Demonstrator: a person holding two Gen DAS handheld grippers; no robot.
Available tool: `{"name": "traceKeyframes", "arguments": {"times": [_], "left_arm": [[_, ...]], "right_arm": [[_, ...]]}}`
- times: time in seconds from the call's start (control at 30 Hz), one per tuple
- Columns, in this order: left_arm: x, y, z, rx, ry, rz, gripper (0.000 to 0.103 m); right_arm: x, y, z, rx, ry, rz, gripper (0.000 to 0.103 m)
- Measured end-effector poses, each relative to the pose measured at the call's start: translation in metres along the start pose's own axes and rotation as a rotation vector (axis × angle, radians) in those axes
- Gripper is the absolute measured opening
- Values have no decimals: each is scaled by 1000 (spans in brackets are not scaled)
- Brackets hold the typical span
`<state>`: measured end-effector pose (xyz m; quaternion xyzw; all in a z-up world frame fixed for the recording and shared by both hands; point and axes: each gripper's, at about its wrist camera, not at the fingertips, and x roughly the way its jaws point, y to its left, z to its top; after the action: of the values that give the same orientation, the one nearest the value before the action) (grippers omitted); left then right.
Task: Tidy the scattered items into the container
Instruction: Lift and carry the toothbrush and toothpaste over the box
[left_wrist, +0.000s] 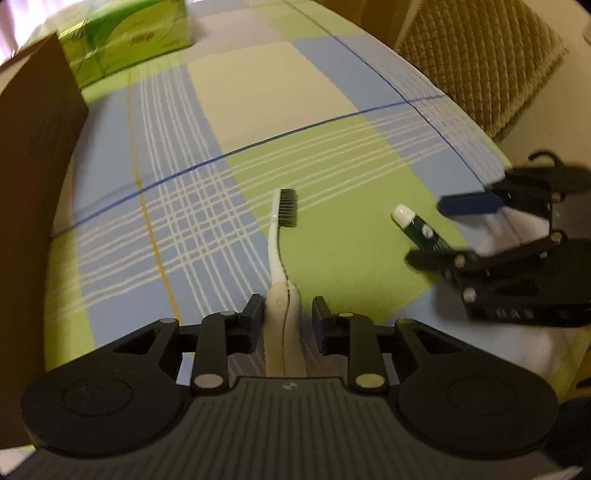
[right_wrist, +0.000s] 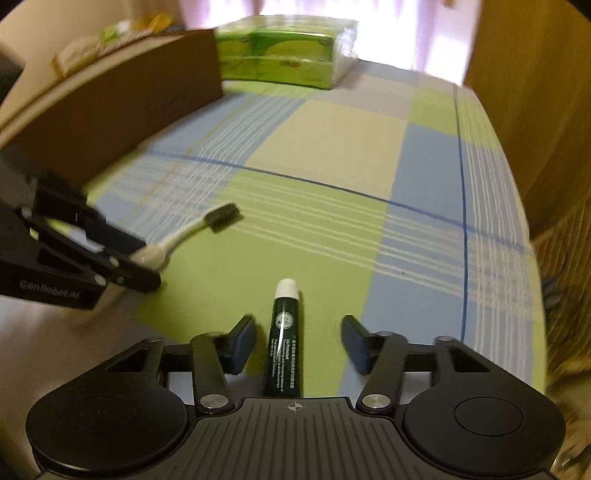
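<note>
The white plastic toothbrush with dark bristles (left_wrist: 277, 254) lay flat on the plaid green, blue and cream cloth (left_wrist: 258, 122) that covered the worktop, its brush head pointing to the far side and its thick handle running back between my left tongs (left_wrist: 288, 314). Those tongs were spread, one finger just touching or nearly touching the left side of the handle, the other standing a little apart on the right, so I was not yet pinching it.

Just to the right of the toothbrush lay the small dark green tube with a white cap (right_wrist: 285, 339), also flat on the green patch of the cloth, cap toward the far side. My right tongs (right_wrist: 297, 339) straddled the tube's body, spread wide with clear gaps on both sides, touching nothing. From the left wrist view the same tube (left_wrist: 417, 229) showed between the right tongs' fingers (left_wrist: 467, 205), its lower end hidden behind them.

At the far left stood the brown cardboard box (right_wrist: 122, 96), the container, well apart from both items; its near wall was upright and I could not see inside from here. Beyond it, at the far edge of the cloth, sat a green pack of tissues wrapped in clear plastic (right_wrist: 288, 55). To the far right, off the worktop, was a beige quilted cushion (left_wrist: 480, 55).
</note>
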<state>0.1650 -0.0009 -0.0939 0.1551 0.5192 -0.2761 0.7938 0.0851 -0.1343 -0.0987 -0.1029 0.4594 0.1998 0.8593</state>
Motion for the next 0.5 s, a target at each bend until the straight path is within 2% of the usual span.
{"name": "traceKeyframes", "arguments": {"times": [0.07, 0.13, 0.33, 0.5], "left_arm": [[-1, -3, -3, 14, -6, 14, 23], [-2, -3, -5, 9, -5, 16, 19], [-8, -3, -12, 11, 16, -2, 16], [-19, 0, -24, -43, 24, -26, 16]], "right_arm": [[0, 4, -1, -9, -5, -1, 39], [1, 9, -2, -32, -6, 2, 22], [1, 18, -1, -11, 23, 12, 19], [-5, 12, 1, 99, 55, 76, 19]]}}
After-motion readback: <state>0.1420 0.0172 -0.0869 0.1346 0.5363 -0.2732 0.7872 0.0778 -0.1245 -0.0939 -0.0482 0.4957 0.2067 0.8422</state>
